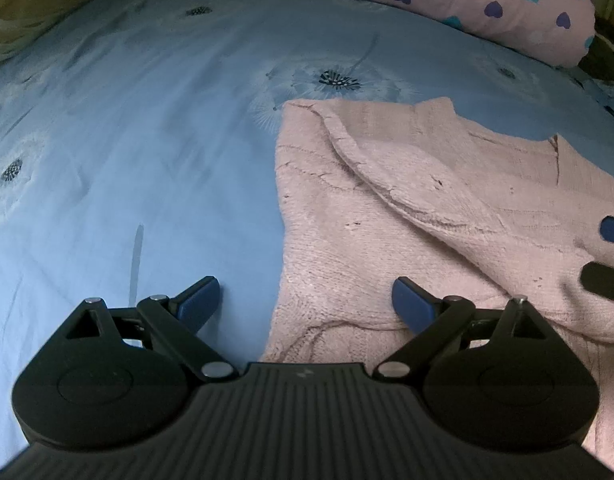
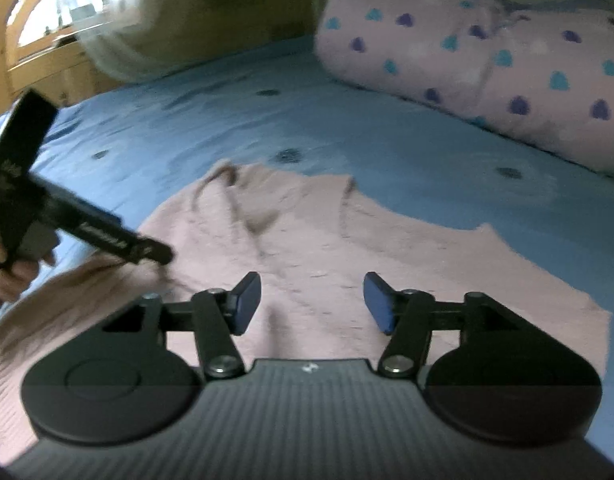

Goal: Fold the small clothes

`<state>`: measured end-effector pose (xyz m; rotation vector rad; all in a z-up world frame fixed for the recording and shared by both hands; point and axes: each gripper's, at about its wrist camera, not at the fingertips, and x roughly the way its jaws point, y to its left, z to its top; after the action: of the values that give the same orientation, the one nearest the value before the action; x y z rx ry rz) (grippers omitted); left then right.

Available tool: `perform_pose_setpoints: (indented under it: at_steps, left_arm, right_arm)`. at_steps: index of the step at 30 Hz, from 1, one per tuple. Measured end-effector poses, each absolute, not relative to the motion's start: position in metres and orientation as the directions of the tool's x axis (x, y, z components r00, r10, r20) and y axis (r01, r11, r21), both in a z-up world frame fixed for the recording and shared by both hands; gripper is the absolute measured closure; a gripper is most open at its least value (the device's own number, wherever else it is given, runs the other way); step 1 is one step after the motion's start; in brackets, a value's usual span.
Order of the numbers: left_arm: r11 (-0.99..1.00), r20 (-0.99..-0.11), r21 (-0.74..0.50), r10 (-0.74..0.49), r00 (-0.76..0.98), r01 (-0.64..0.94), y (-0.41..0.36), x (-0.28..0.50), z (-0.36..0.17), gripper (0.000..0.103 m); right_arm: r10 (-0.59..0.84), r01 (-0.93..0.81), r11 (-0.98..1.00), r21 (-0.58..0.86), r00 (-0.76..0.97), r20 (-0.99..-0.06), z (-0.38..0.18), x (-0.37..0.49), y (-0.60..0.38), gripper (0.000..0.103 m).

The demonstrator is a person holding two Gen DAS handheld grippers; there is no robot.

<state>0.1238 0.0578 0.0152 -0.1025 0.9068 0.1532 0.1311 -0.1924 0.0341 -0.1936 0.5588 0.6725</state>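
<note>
On the bed (image 1: pixel 107 160), pink knit sweater (image 1: pixel 387 220) looks soft, light, floppy; pinch an edge or hem; left gripper (image 1: pixel 307 304) and right gripper (image 2: pixel 313 300) jaws released, empty.

Bed sheet (image 1: pixel 127 140): light blue, printed with pale dandelion heads that have dark centres; it covers the whole bed and shows soft creases.
Pillow (image 2: pixel 507 68): pale pink with small purple and teal hearts; it lies along the far edge of the bed, toward the right corner.
Curtain (image 2: pixel 155 20): sheer and beige, hanging down to the bed's far left corner.
Window frame (image 2: pixel 35 40): light wood, behind the curtain, bright with daylight.
</note>
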Motion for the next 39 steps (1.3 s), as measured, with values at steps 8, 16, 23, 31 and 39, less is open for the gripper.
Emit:
perform_pose_setpoints:
  at_steps: [8,16,23,31,39]
  left_arm:
    - [0.984,-0.791,-0.025,0.087,0.606,-0.174,0.057,0.124,0.016,0.007]
    - [0.984,-0.790,-0.019,0.095,0.606,-0.178,0.057,0.124,0.014,0.007]
    - [0.984,-0.789,-0.009,0.102,0.607,-0.177,0.056,0.124,0.013,0.007]
    - [0.983,-0.782,-0.032,0.089,0.616,-0.182,0.059,0.123,0.016,0.007]
    - [0.989,-0.686,-0.014,0.099,0.721,-0.149,0.048,0.109,0.036,0.007]
  right_arm:
    - [0.563,-0.729,0.684,-0.003,0.531,-0.634,0.022,0.145,-0.160,0.058]
    - [0.616,-0.708,0.705,0.033,0.589,-0.522,0.045,0.141,-0.174,0.093]
    - [0.443,-0.481,0.874,0.071,0.729,-0.522,0.033,0.180,-0.199,0.093]
    - [0.304,-0.402,0.914,-0.049,0.760,-0.574,0.002,0.194,-0.181,0.075]
    - [0.293,-0.284,0.954,0.096,0.817,-0.496,0.041,0.158,-0.276,0.056]
